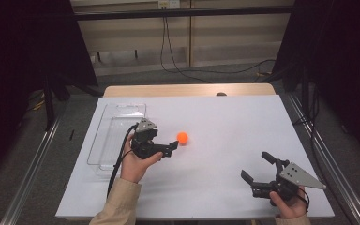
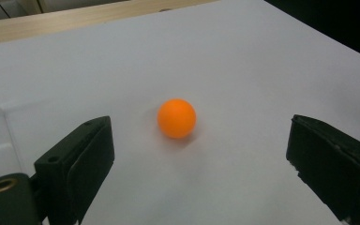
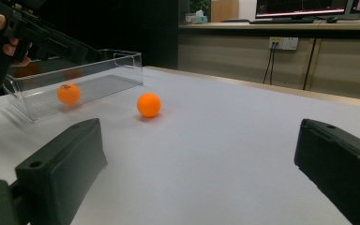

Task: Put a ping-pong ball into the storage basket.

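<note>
On white table (image 1: 225, 140), smooth round orange ball (image 2: 176, 118).

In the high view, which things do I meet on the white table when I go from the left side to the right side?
Clear plastic rectangular tray → left gripper, jaws open → small orange ball → right gripper, jaws open.

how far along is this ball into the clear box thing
One orange ball appears to lie inside the clear box already. The second orange ball sits on the white table, just ahead of the open left gripper, not yet gripped. Left: grasp it and drop it in. The right gripper hangs open, idle.
</note>
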The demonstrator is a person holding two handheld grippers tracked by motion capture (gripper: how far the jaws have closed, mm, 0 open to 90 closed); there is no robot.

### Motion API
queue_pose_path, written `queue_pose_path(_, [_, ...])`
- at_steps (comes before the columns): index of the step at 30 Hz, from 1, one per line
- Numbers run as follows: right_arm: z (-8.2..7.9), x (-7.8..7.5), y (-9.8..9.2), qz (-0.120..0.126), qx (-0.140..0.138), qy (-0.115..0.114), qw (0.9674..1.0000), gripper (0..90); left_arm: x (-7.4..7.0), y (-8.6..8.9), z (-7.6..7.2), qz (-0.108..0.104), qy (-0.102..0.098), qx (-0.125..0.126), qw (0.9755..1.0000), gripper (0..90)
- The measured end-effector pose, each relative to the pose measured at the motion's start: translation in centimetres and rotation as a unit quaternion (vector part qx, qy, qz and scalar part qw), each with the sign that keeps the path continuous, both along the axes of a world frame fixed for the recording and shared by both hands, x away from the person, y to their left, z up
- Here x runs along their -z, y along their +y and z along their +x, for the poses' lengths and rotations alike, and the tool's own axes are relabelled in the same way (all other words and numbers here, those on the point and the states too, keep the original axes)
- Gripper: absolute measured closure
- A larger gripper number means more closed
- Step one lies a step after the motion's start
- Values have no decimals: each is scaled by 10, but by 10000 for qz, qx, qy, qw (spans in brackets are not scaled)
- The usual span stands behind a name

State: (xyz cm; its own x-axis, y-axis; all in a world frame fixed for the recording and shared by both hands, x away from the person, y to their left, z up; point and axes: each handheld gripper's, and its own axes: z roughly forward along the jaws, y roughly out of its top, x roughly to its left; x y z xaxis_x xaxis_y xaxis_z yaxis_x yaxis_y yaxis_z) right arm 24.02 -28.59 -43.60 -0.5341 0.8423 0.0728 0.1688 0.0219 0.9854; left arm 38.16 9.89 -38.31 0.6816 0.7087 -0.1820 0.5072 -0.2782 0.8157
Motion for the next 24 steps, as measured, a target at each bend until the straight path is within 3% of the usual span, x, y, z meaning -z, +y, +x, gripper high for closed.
queue_pose_path(24, [0, 1, -3, 22, 33, 4, 10000, 15, 9, -14, 5, 100, 25, 69, 9999, 76])
